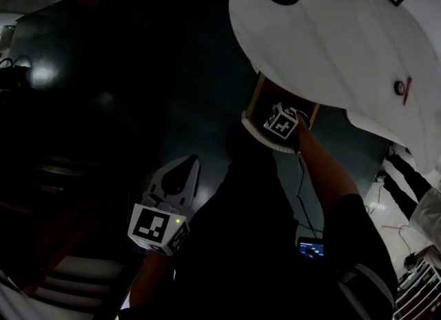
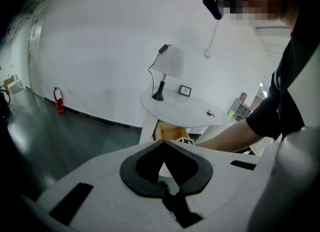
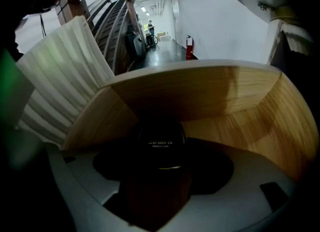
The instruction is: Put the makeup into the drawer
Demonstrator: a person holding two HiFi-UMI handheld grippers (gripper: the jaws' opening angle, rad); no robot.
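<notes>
The right gripper (image 3: 160, 163) is pointed steeply down into the open drawer (image 3: 200, 91), with the makeup compact (image 3: 161, 138) pinched between its jaws. The compact is carried at the jaw tips, just above the drawer floor and clear of the walls ahead of and beside the gripper. It is judged to be held low so that it can be set down rather than dropped. It is not yet seen resting on the wood.

The compact is a dark, glossy, rounded case. Pale lettering is printed across its lid and a thin bright line is seen below it, probably a metallic seam. A smooth, hard shell is suggested, so a slip under a light pinch is considered possible.

The drawer is made of light wood with a visible grain, straight-walled and bare ahead of the gripper. A fluted white panel (image 3: 65, 76), probably the drawer's front, is seen to the left of the gripper. The white, round-topped bench (image 1: 331, 43) overhangs the drawer above the gripper.

The left gripper (image 2: 162, 146) is kept well apart from the drawer, with its black-padded jaws pressed together on nothing. It is judged to be held aside so that the drawer opening stays free for the right gripper.
</notes>
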